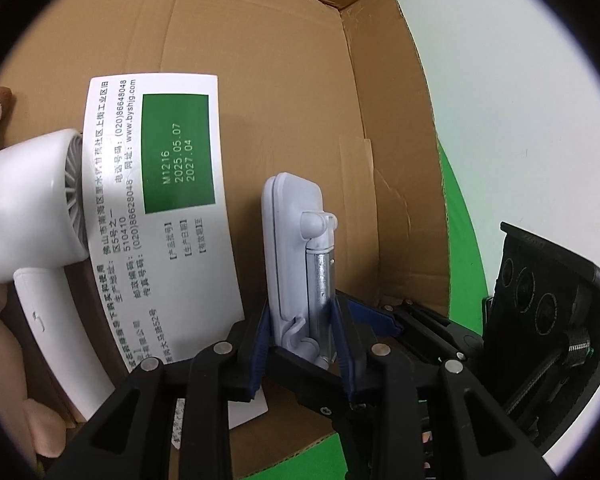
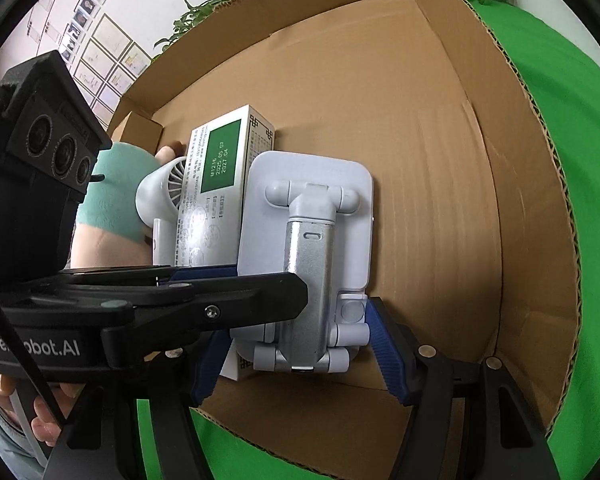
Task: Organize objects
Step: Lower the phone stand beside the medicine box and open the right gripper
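A pale lilac folding phone stand with a silver arm (image 1: 296,256) stands on edge inside an open cardboard box (image 1: 284,64). My left gripper (image 1: 302,344) is shut on the stand's lower end, blue pads on both sides. In the right wrist view the stand (image 2: 308,240) shows its back, with the left gripper (image 2: 204,300) reaching in from the left. My right gripper (image 2: 300,356) is open, its blue pads either side of the stand's base, not clearly touching. A white box with a green label (image 1: 160,216) lies beside the stand, and a white handheld fan (image 1: 32,236) lies left of it.
A plush toy in teal and pink (image 2: 116,196) lies at the box's left end. The box walls (image 2: 512,184) rise around everything. A green cloth (image 2: 580,160) covers the surface outside. Plants (image 2: 196,16) and a wall of framed pictures stand behind.
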{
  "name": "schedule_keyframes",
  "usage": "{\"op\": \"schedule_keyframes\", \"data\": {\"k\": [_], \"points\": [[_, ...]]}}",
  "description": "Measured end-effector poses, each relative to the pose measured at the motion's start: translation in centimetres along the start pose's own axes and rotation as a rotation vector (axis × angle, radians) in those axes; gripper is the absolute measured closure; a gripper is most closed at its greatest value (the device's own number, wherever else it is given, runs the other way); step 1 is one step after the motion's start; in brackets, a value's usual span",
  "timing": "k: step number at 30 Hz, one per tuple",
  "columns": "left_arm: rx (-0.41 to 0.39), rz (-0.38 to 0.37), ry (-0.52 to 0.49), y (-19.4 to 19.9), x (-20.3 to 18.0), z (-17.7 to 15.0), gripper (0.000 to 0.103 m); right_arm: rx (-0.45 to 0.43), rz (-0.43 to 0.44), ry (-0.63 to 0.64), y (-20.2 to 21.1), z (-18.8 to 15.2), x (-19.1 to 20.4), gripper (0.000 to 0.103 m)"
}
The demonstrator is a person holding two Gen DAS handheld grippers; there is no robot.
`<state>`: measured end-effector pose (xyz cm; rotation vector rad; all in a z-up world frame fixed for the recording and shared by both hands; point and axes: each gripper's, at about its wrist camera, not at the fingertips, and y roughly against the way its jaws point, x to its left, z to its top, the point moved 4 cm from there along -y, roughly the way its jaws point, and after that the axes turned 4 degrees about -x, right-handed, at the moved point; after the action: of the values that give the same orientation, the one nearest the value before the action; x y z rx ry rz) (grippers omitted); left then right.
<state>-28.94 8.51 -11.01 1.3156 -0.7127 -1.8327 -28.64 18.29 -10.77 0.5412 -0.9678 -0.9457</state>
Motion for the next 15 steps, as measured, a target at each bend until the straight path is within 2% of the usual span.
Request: {"op": "schedule_keyframes", "data": {"k": [4, 12, 15], "points": [[0.015, 0.031, -0.017, 0.6, -0.1, -0.6, 0.075, 0.017, -0.034, 0.010, 0.1, -0.2, -0.1, 0.040], [-0.061, 0.006, -0.019, 4.3, -0.2, -1.5, 0.075, 0.049, -0.089, 0.041, -0.4, -0.4, 1.0, 0.037], [-0.101, -0.009, -0.028, 6.2, -0.2, -2.2, 0.073, 0.055, -0.083, 0.047, -0.6, -0.6, 1.3, 0.036]]}}
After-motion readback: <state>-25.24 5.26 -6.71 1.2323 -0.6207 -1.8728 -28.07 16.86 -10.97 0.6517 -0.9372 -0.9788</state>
